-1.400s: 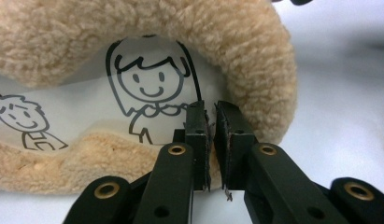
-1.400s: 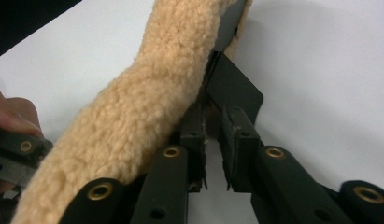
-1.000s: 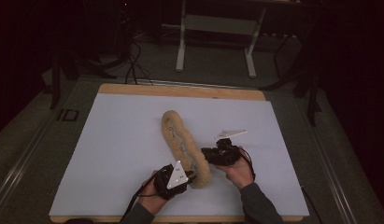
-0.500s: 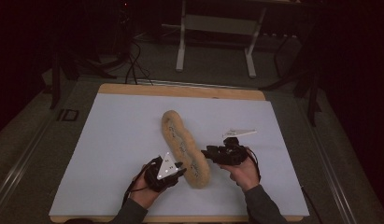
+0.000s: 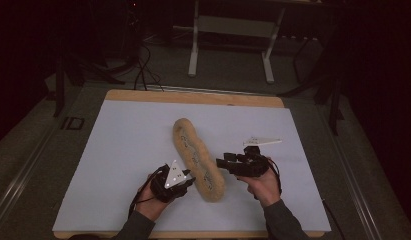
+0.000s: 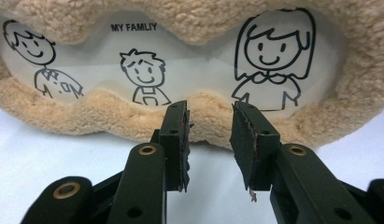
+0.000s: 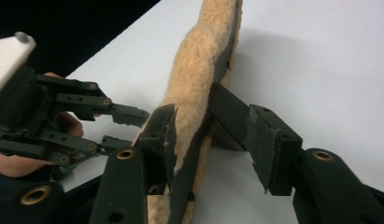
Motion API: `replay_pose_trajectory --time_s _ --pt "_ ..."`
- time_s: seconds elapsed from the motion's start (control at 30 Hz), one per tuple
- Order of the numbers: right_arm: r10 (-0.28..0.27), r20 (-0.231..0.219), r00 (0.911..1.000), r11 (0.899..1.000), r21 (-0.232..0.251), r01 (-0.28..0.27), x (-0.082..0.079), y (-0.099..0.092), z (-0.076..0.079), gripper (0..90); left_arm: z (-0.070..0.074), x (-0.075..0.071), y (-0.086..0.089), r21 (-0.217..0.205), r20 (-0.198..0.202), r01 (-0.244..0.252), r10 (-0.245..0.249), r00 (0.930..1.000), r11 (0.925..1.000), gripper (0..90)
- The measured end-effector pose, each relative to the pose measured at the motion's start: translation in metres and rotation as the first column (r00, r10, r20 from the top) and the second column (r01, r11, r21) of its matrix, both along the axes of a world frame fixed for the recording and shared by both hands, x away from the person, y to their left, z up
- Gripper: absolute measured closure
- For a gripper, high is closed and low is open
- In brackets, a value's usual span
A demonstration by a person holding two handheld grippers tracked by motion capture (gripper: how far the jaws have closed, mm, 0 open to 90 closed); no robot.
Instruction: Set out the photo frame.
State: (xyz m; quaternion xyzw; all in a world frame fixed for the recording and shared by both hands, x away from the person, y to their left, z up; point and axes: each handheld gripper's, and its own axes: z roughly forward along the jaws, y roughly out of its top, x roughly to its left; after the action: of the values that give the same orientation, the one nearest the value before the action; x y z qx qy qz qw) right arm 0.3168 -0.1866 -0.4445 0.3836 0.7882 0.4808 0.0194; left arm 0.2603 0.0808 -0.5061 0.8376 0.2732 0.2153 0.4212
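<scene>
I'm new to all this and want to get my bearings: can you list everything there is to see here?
Plush pouch: one, tan fleece with a clear window showing cartoon figures and the words MY FAMLIY, lying slantwise mid-mat.
Mat: one, white, covering the table.
Table: one, wooden edge showing at the far side.
Metal stand: one, pale grey, on the floor beyond the table.
Cables: several, black, on the floor at far left.
Left gripper: one, black, jaws open just short of the pouch's near edge.
Right gripper: one, black, jaws open astride the pouch's edge.
Hands: two, at the mat's near edge.
</scene>
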Motion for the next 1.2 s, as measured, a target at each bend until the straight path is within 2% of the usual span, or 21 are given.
replay_pose_trajectory --time_s 0.17,0.37,0.6,0.8,1.03,1.2 --pt "0.034 0.005 0.9994 0.999 0.011 -0.034 -0.004 0.004 0.005 47.9 0.0 0.0 0.001 0.001 0.005 -0.007 0.007 1.0 1.0 66.3" --pt "0.067 0.003 0.9978 0.997 -0.026 -0.066 -0.011 0.016 0.001 41.9 -0.001 0.0 0.001 0.011 0.008 -0.01 0.009 0.9999 0.9999 65.8" --pt "0.07 -0.005 0.9975 0.994 -0.089 -0.07 -0.016 0.026 -0.01 41.1 0.0 0.001 0.004 -0.001 0.011 -0.022 0.022 0.9997 0.9998 65.7" --pt "0.071 0.025 0.9972 0.988 -0.142 -0.067 -0.023 0.032 -0.016 42.1 0.001 0.002 0.006 0.002 0.013 -0.026 0.026 0.9996 0.9996 65.7" --pt "0.071 0.032 0.9969 0.983 -0.169 -0.065 -0.028 0.036 -0.027 41.2 0.003 0.004 0.01 -0.006 0.017 -0.037 0.037 0.9992 0.9993 65.7" --pt "0.068 0.031 0.9972 0.984 -0.17 -0.062 -0.031 0.036 -0.032 41.7 0.004 0.005 0.014 -0.007 0.017 -0.047 0.047 0.9988 0.9989 65.6"
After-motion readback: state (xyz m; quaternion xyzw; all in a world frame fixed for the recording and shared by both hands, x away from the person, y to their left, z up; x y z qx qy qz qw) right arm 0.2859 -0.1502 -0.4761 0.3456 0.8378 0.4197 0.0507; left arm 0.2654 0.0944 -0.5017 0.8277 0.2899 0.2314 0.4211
